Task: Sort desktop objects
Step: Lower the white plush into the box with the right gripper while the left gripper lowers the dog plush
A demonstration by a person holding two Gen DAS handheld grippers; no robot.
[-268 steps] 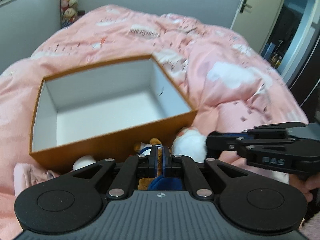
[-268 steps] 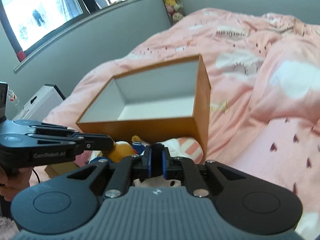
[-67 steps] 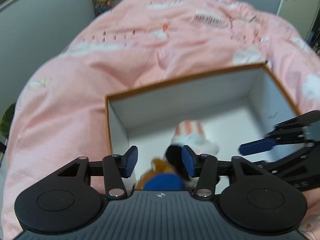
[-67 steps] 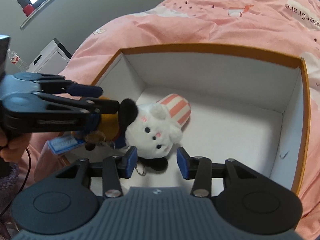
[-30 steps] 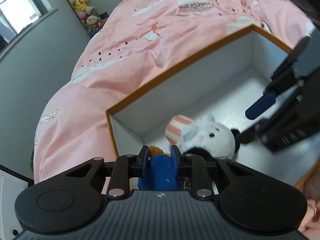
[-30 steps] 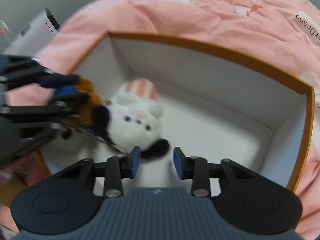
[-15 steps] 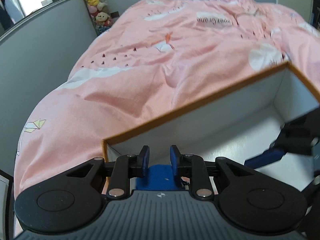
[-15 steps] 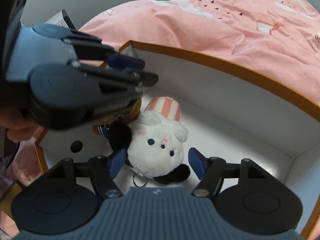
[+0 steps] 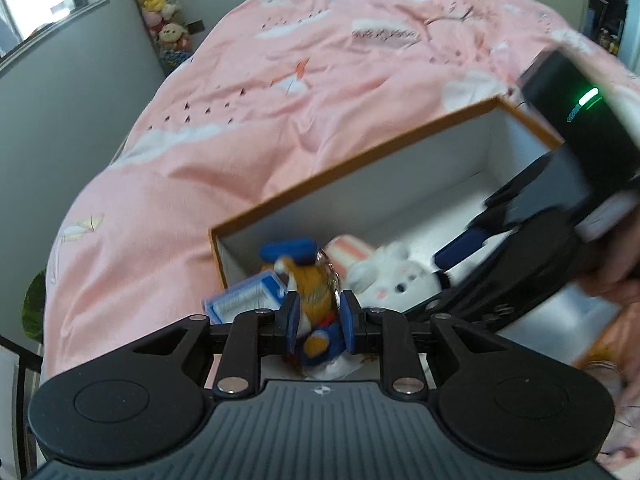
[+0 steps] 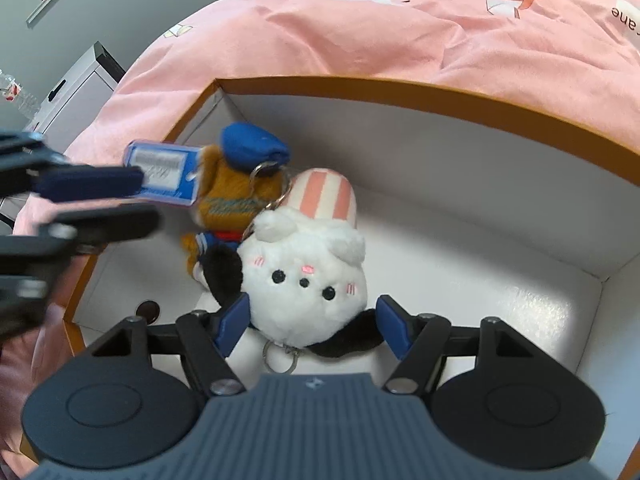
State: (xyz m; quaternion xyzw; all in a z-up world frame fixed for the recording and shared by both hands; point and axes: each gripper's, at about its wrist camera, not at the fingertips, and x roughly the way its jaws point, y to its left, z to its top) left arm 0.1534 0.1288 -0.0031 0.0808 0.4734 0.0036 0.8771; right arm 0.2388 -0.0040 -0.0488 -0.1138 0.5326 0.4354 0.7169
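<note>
Left gripper (image 9: 319, 322) jaws clamped on brown plush (image 9: 314, 286) inside orange box (image 10: 400, 94); right gripper (image 10: 314, 330) jaws spread wide, straddling white plush (image 10: 306, 280) untouched.

The box (image 10: 420, 94) is orange-brown outside and white inside, sitting on a pink quilt (image 9: 240, 120) printed with white clouds and small dark triangles. In it lie a white plush (image 10: 308, 280) with black ears, pink cheeks and a pink-and-white striped hat, and a brown plush (image 10: 236, 200) in a blue cap with a blue-and-white tag (image 10: 164, 172). Both grippers are black with blue pads.
</note>
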